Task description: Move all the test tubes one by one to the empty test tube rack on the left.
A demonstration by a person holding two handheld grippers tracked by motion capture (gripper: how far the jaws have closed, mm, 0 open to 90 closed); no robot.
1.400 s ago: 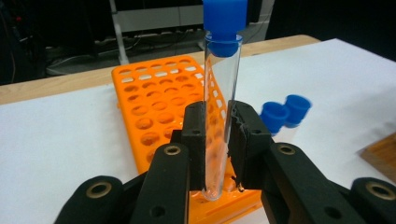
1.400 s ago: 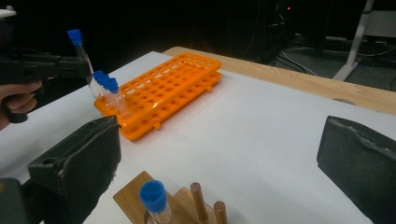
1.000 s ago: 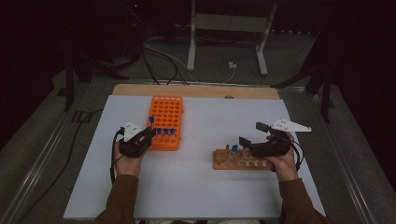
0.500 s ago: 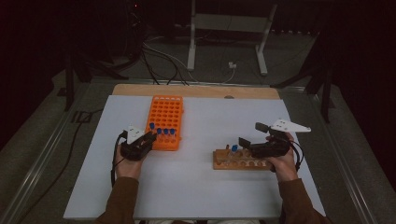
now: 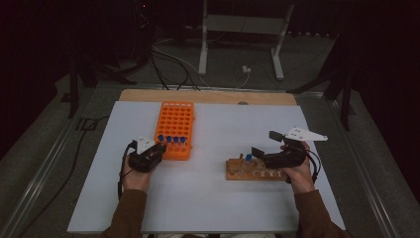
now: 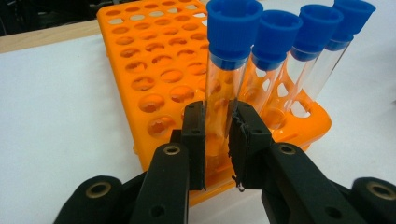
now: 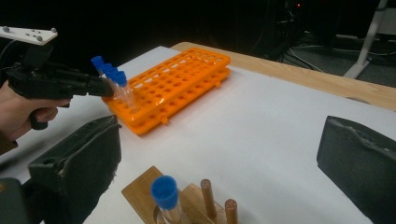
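My left gripper (image 6: 217,135) is shut on a clear tube with a blue cap (image 6: 225,79), the end one of a row at the near edge of the orange rack (image 6: 154,60). Its jaws hide the tube's lower end. Three more capped tubes (image 6: 285,51) stand beside it. From above, the left gripper (image 5: 158,148) sits at the orange rack's (image 5: 176,121) near left corner. My right gripper (image 5: 264,144) is open above a wooden rack (image 5: 255,172) that holds one blue-capped tube (image 5: 248,157). In the right gripper view the wide-apart jaws (image 7: 222,133) frame that tube (image 7: 166,196).
The racks stand on a white sheet (image 5: 218,198) over a wooden table (image 5: 208,95). Short pegs (image 7: 206,189) rise from the wooden rack (image 7: 140,191). Beyond the table are a metal stand (image 5: 237,29) and floor cables (image 5: 168,59). The other hand's gripper (image 7: 100,87) shows at the orange rack (image 7: 182,79).
The left hand has drifted slightly toward the person, still clamped on the tube. The right hand has stayed put.
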